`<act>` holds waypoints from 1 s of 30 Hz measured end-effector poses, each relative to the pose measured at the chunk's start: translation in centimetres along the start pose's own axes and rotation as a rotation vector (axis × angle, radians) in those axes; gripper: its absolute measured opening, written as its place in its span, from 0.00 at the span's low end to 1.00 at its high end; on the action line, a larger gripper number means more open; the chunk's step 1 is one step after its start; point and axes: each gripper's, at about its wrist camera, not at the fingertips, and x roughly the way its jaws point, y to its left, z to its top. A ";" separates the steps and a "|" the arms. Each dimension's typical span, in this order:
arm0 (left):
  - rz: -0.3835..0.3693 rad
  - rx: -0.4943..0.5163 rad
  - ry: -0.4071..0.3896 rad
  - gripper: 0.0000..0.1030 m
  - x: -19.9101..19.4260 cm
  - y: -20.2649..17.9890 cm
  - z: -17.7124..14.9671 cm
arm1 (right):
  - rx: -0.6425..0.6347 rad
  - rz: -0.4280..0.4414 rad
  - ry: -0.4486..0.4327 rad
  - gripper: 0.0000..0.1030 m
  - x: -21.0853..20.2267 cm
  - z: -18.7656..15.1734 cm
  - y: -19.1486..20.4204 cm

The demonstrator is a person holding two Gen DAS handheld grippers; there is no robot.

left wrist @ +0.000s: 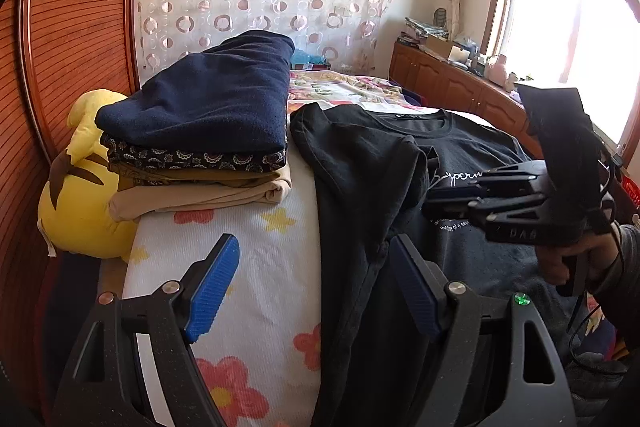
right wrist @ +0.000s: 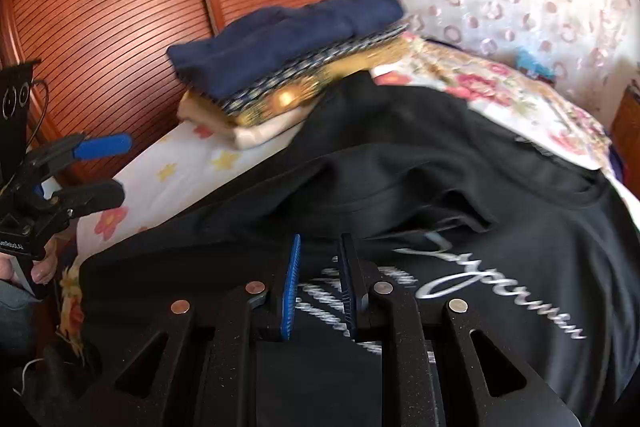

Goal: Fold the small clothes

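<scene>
While a black T-shirt [left wrist: 360,163] with white script lies spread on a flower-print bed sheet [left wrist: 256,259], one sleeve folded inward, the left gripper [left wrist: 312,291] hovers at its edge, jaws spread wide and empty. Over the lettering, the right gripper [right wrist: 320,291] shows a narrow gap, pinching nothing. Beside the shirt, a stack of folded clothes [left wrist: 200,131] leans against a yellow plush toy [left wrist: 76,195].

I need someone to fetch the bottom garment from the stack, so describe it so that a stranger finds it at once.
Start at the bed with the flowered sheet, on the side along the slatted wooden wardrobe. There a stack of folded clothes sits beside a yellow plush toy. The beige garment lies lowest, under a mustard layer, a dark floral-print one and the navy top piece: the only pale one.
</scene>
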 end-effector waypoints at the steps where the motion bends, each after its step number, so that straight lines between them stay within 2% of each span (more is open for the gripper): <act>1: 0.001 -0.001 0.001 0.76 0.0 0.0 -0.1 | -0.003 0.003 0.002 0.19 0.6 0.1 0.3; 5: 0.002 -0.009 0.004 0.76 0.1 0.3 -0.1 | -0.007 -0.002 0.014 0.19 1.4 0.5 0.4; 10: -0.002 -0.014 0.007 0.76 0.2 0.4 -0.3 | -0.010 -0.055 0.007 0.19 3.1 1.7 -0.1; 13: -0.004 -0.016 0.010 0.76 0.2 0.4 -0.5 | -0.013 -0.091 0.012 0.34 4.2 2.2 0.0; 18: -0.008 -0.018 0.013 0.76 0.2 0.5 -0.6 | -0.026 -0.118 0.039 0.35 6.1 3.4 0.9; 19: -0.008 -0.017 0.015 0.76 0.2 0.5 -0.7 | -0.021 -0.116 0.037 0.34 6.0 3.6 0.7; 20: -0.007 -0.017 0.015 0.76 0.1 0.5 -0.7 | -0.020 -0.113 0.037 0.23 5.8 3.7 0.8; 21: -0.008 -0.017 0.015 0.76 0.1 0.5 -0.7 | -0.028 -0.109 0.035 0.19 5.4 3.4 1.0; 22: -0.008 -0.018 0.014 0.76 0.1 0.5 -0.7 | -0.040 -0.107 0.032 0.09 5.1 3.3 1.0; 30: -0.013 -0.011 0.012 0.76 0.0 0.2 -0.5 | -0.025 -0.045 -0.042 0.06 -3.4 0.7 -0.2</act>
